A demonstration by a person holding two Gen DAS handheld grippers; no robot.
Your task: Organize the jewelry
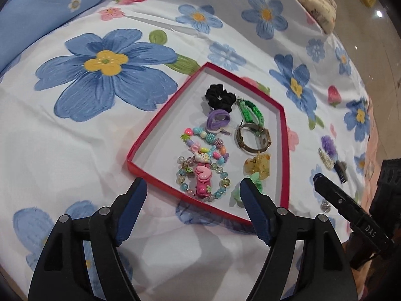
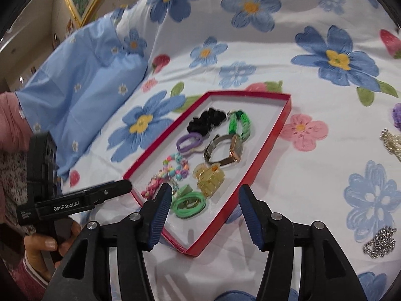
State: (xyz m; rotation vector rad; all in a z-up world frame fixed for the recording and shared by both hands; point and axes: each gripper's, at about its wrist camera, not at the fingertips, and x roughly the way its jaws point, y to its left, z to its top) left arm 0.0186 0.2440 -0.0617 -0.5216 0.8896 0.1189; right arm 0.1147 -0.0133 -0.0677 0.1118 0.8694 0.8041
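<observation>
A red-rimmed box with a white floor lies on the flowered bedsheet; it also shows in the right wrist view. It holds a black scrunchie, green braided bracelet, purple hair tie, watch, bead bracelets, pink clip, yellow claw clip and green tie. My left gripper is open and empty at the box's near edge. My right gripper is open and empty over the box's near corner.
A pearl clip, a dark clip and a small silver piece lie on the sheet right of the box. A silver chain and pearl piece show at right. A blue pillow lies at left.
</observation>
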